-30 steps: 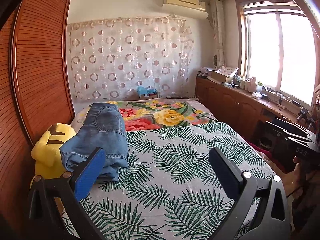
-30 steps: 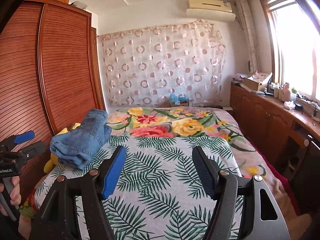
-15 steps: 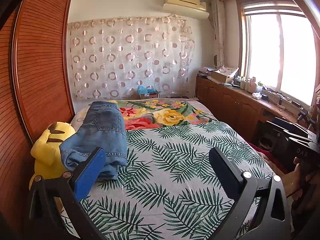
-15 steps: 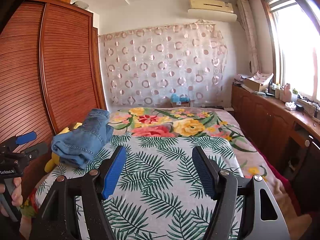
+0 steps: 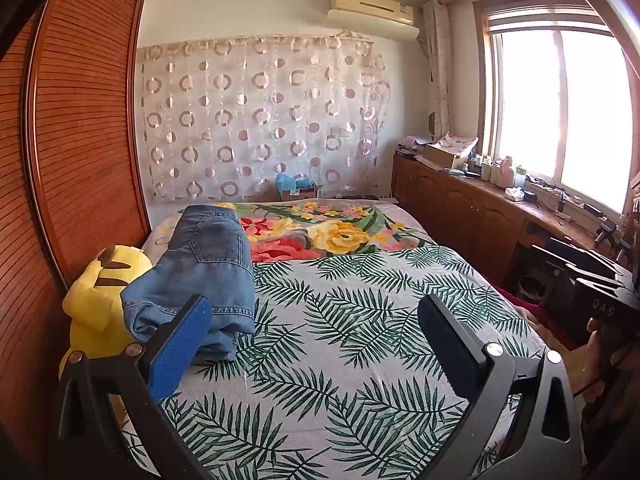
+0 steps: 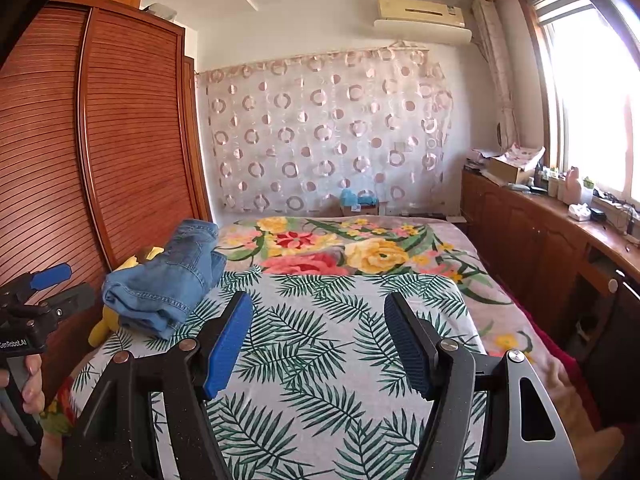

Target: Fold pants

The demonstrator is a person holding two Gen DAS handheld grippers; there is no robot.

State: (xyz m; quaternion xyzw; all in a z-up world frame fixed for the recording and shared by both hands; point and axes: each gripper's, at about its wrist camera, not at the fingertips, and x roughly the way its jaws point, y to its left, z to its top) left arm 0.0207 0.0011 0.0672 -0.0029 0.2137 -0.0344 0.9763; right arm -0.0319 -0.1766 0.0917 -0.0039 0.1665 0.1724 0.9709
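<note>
The pants (image 5: 204,268), of blue denim with a back pocket uppermost, are seen folded into a thick bundle, laid along the left edge of the bed (image 5: 360,340), partly overlapping a yellow plush toy (image 5: 100,300).

Yellow plush toy (image 5: 100,300) against slatted wooden wardrobe (image 5: 80,140); air conditioner (image 5: 372,10) above circle-patterned curtain (image 5: 260,116).

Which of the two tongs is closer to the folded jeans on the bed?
The left. The left tongs hang open just in front of the folded jeans, one blue pad overlapping them in view. The right tongs are open further right, over the leaf-print bedspread.
</note>
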